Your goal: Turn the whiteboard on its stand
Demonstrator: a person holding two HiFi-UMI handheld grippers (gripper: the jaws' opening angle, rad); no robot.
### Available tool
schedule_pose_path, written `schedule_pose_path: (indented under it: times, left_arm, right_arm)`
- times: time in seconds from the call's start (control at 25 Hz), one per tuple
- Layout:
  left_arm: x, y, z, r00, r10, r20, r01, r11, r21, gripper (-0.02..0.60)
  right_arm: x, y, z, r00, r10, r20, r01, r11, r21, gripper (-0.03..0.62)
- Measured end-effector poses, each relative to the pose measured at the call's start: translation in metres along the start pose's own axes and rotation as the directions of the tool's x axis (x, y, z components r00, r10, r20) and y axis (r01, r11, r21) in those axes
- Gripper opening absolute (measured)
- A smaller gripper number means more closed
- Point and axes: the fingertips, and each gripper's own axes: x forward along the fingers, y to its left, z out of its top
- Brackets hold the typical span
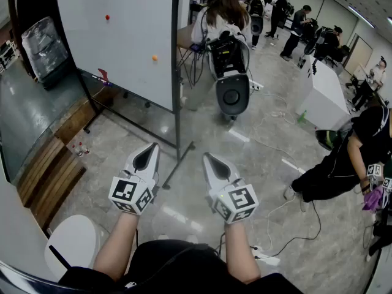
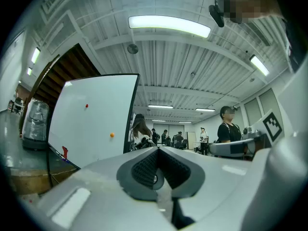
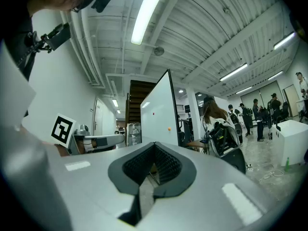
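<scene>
Both grippers are level in front of you, w/ nothing in them. The left gripper point(image 1: 149, 149) has its fingers together, tips meeting. The right gripper point(image 1: 212, 159) is the same, fingers fully closed on air. The whiteboard point(image 1: 116, 35) stands upright ahead and to your left, well apart from both. Its near edge runs down the dark post point(image 1: 177, 84), which sits roughly btwn the two grippers. Two small magnets sit on its face, a red one point(image 1: 107, 17) and an orange one point(image 1: 154, 58).

You're at the approach, I'd say; nothing looks turned yet. To do it well:

- **Approach:** step in first, don't stretch.
- **Fingers:** spread them before you get to the post, not at it.
- **Grip point:** take the frame edge, not the white face. The face looks slick and gives nothing to pinch.
- **Placement:** one gripper higher and one lower on that edge prob. gives best control, so the board swings w/o twisting.
- **Foot:** the stand's foot point(image 1: 176, 164) is on the floor close to your legs and would be easy to kick.
- **Clearance:** a person w/ a backpack point(image 1: 223, 8) is just beyond the board's far side, so sweep slow and check the gap.
- **Cables:** cables point(image 1: 278, 158) lie on the floor to the right. Keep the foot off them if the whole stand shifts.
</scene>
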Motion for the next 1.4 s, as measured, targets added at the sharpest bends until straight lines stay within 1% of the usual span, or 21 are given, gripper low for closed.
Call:
schedule_pose_path:
  times: [0.2, 0.36, 0.68, 0.92, 1.4]
  left_arm:
    - [0.0, -0.009, 0.002, 1.0, -0.01, -0.002, 0.01, 1.0, -0.014, 0.0]
    - [-0.004, -0.011, 0.004, 1.0, -0.004, -0.002, 0.004, 1.0, -0.019, 0.002]
    - [-0.004, -0.024, -0.003, 1.0, 0.009, -0.002, -0.009, 1.0, -0.026, 0.002]
    - [-0.003, -0.037, -0.007, 1.0, 0.023, -0.009, -0.023, 0.999, -0.026, 0.002]
    - [-0.003, -0.068, -0.021, 0.998, 0.06, -0.013, -0.06, 0.998, -0.021, 0.002]
  right_arm:
    - [-0.011, -0.003, 0.003, 1.0, -0.007, -0.007, 0.007, 1.0, -0.006, 0.008]
    - [-0.013, 0.0, 0.003, 1.0, 0.011, -0.017, -0.011, 1.0, -0.017, 0.008]
    - [-0.024, -0.005, 0.001, 0.999, 0.044, 0.014, -0.044, 0.999, 0.021, 0.008]
    - [-0.032, -0.015, -0.005, 0.999, 0.054, 0.003, -0.054, 0.998, 0.034, 0.008]
    - [-0.059, -0.035, -0.017, 0.996, 0.092, 0.014, -0.093, 0.993, 0.068, 0.008]
